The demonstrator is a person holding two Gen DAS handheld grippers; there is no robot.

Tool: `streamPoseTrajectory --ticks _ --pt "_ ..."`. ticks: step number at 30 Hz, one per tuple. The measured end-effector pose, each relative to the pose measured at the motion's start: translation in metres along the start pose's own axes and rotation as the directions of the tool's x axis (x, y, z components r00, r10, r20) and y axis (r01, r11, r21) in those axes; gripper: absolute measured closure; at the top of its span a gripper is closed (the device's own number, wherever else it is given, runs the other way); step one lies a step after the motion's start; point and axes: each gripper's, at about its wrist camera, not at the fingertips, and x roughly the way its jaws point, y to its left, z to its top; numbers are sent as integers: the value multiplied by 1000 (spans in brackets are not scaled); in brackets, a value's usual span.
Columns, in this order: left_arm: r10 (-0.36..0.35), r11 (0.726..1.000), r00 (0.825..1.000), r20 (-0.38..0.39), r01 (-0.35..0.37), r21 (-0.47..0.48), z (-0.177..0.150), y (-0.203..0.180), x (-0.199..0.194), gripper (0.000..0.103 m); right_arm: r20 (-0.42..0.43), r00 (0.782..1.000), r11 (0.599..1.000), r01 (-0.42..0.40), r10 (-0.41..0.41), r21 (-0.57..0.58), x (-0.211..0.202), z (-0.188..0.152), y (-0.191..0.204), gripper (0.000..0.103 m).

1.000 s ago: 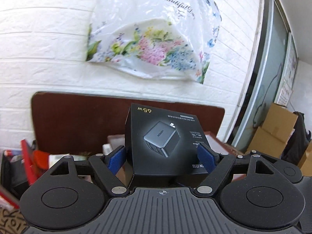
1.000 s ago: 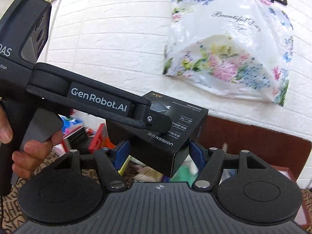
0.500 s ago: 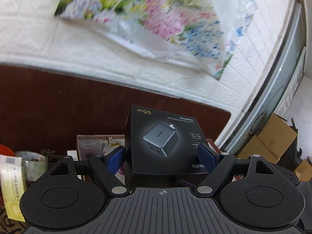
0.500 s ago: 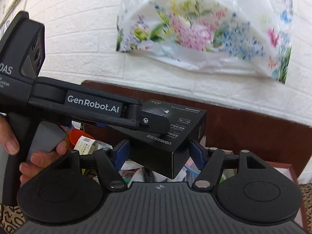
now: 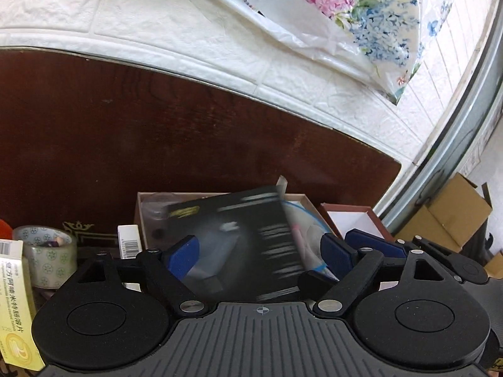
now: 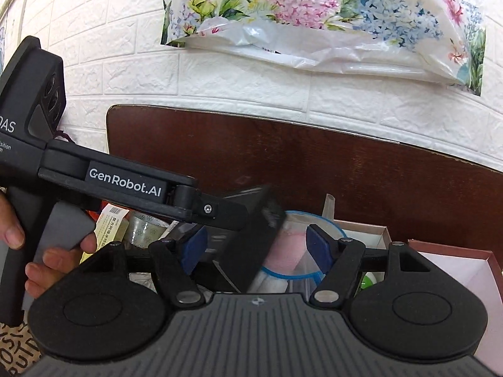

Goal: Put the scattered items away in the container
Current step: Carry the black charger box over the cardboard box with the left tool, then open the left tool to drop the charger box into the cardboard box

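Against the dark wooden headboard (image 5: 188, 132), a shallow cardboard box (image 5: 143, 201) sits open, with a clear bag edged in blue (image 6: 301, 245) and something pink inside it. Just to its right stands a maroon-rimmed box (image 6: 456, 246) with a pale interior, whose contents are hidden. To the left of the cardboard box lie a roll of patterned tape (image 5: 47, 251) and a yellow medicine carton (image 5: 17, 298), outside any container.

Half a second ago the black charger box (image 5: 245, 245) was clamped upright between the blue pads of both tools, its print sharp. Now it is tilted and motion-blurred, lying over the cardboard box's opening. The left gripper (image 5: 261, 254) has spread wide: its pads (image 5: 184, 256) stand apart with a gap on either side of the charger box, so nothing is pinched. The right gripper (image 6: 256, 246) has also opened, its pads (image 6: 317, 245) clear of the black box, which leans toward the left pad; whether it touches that pad I cannot tell. Both cameras have dipped, so the floral plastic bag (image 6: 314, 15) on the white brick wall sits higher in view.

The left tool reaches in from the left across the right wrist view, angled downward, with the person's left hand (image 6: 34, 251) wrapped around its grey trigger.
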Motion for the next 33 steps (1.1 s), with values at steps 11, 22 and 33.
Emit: streamPoseTrajectory --ticks 11,22,33 --pt "-2 1000 999 34 2 -1 -1 0 -26 8 25 999 999 36 -36 1 -16 5 11 23" --pt "66 989 988 137 -83 125 -43 -32 -101 0 69 994 996 84 -81 -44 -69 -1 52 1" --pt "213 964 969 124 -229 135 -113 -44 -168 0 25 995 988 96 -93 -119 -111 -46 129 0"
